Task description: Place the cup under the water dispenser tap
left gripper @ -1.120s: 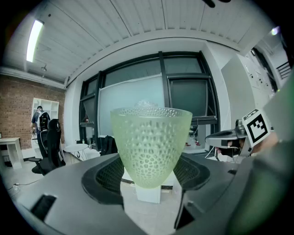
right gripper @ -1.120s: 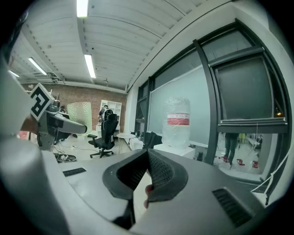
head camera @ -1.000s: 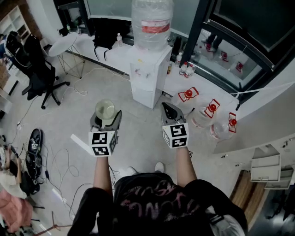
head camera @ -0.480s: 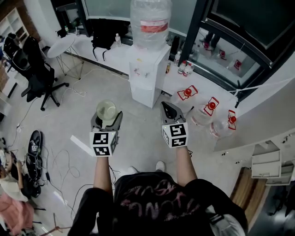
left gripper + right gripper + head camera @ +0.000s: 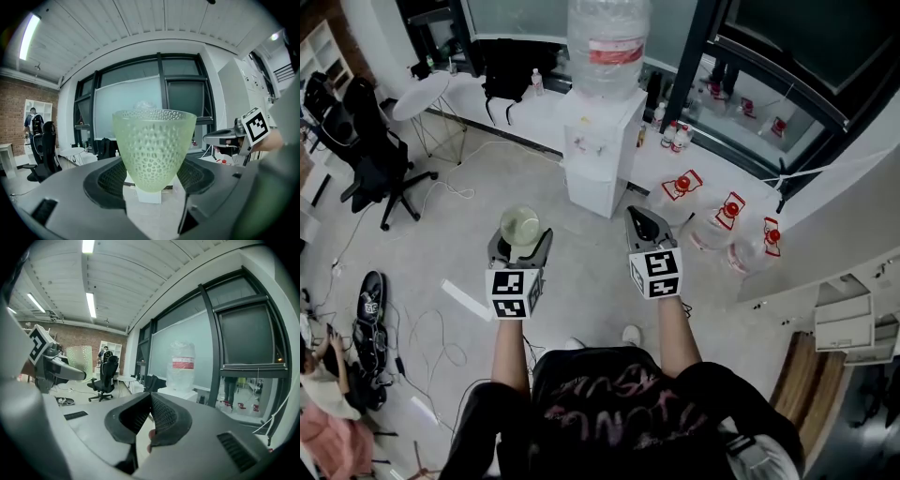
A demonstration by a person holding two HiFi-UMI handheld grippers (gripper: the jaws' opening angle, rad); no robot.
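A pale green dimpled cup (image 5: 153, 147) stands upright between the jaws of my left gripper (image 5: 152, 180), which is shut on its lower part. From above the cup (image 5: 519, 224) shows at the tip of the left gripper (image 5: 520, 246). My right gripper (image 5: 643, 227) is held level beside it, shut with nothing between its jaws (image 5: 149, 416). The white water dispenser (image 5: 599, 155) with a big clear bottle (image 5: 607, 47) on top stands ahead on the floor; its taps (image 5: 578, 144) face me. In the right gripper view the dispenser bottle (image 5: 182, 366) is straight ahead.
Black office chairs (image 5: 380, 155) and a round white table (image 5: 420, 94) stand at the left. Spare water bottles with red caps (image 5: 727, 225) lie on the floor right of the dispenser. Cables and a shoe (image 5: 369, 300) litter the floor at the left.
The view has drifted slightly forward toward the dispenser. Both grippers hold the same pose, the cup still in the left one.
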